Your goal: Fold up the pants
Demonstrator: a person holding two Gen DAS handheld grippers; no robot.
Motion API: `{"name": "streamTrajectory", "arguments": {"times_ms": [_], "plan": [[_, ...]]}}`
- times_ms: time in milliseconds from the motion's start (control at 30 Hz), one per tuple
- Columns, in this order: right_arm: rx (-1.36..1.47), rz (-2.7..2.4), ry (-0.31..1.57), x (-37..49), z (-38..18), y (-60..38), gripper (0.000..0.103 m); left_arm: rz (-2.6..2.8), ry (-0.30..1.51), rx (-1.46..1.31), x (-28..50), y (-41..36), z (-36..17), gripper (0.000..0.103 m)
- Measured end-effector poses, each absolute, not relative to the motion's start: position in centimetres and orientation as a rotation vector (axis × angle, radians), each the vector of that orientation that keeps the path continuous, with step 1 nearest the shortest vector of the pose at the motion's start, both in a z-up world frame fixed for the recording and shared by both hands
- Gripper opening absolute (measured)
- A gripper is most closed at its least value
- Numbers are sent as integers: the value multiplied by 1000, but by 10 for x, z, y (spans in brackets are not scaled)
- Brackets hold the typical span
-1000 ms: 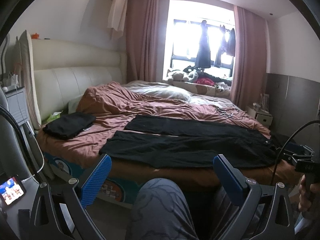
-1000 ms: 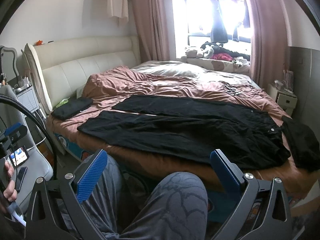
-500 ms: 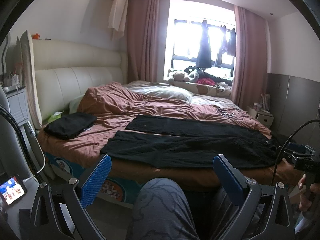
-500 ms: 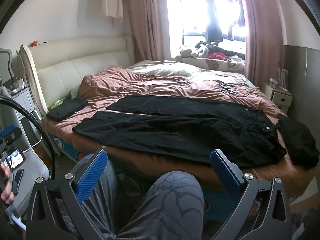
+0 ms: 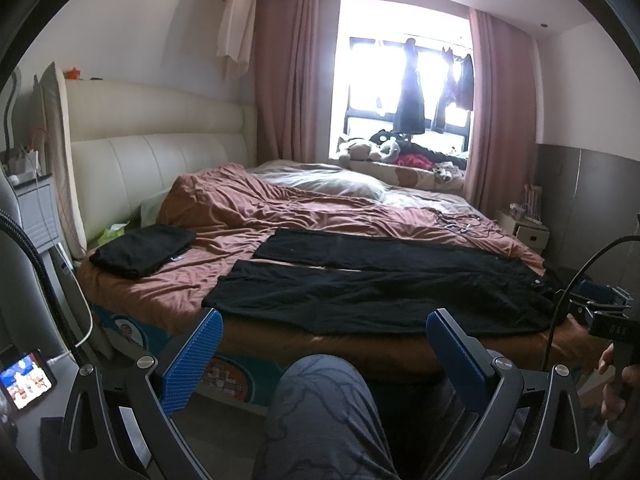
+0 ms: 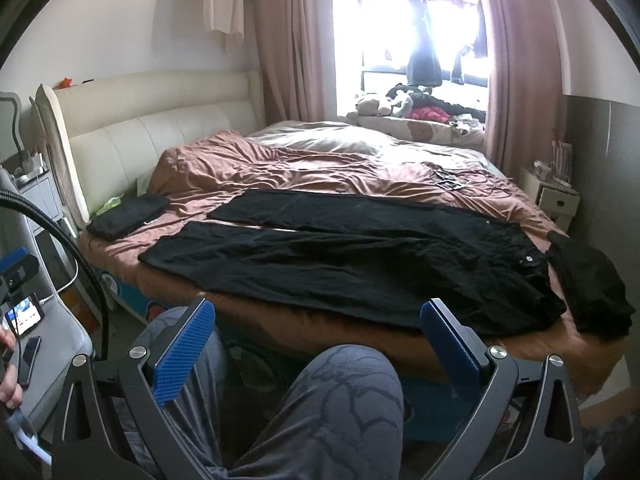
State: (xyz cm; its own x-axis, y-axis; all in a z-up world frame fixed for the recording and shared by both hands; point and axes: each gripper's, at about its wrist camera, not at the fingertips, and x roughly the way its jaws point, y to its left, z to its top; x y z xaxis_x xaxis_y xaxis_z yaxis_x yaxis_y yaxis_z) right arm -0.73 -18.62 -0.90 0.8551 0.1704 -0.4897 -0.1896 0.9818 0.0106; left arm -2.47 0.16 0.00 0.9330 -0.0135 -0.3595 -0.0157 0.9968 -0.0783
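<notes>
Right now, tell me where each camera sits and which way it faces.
Left wrist: on the left gripper, low before the bed's near edge, facing the window; open jaws, a patterned knee, and at right a hand with the other gripper.
Right wrist: on the right gripper, same heading, set further right; open jaws, a knee, a hand at left.
Shared: black pants spread flat, folded black garment, headboard, window.

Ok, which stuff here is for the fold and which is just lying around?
For the job:
- spread black pants
- left tool, open
- right tool, open

Lying about:
- folded black garment near headboard
- dark bundle by waistband
- phone
</notes>
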Motion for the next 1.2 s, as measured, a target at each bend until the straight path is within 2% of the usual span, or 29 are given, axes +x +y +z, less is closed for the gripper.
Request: {"name": "streamTrajectory", "arguments": {"times_ms": [533,1200], "plan": [[-24,168,515,5,-10,-190,103,17,402,-78,-2,-1,-4,103],[-5,58,545,50,-28,-214,103,24,545,-116,82,16,-40,103]]}}
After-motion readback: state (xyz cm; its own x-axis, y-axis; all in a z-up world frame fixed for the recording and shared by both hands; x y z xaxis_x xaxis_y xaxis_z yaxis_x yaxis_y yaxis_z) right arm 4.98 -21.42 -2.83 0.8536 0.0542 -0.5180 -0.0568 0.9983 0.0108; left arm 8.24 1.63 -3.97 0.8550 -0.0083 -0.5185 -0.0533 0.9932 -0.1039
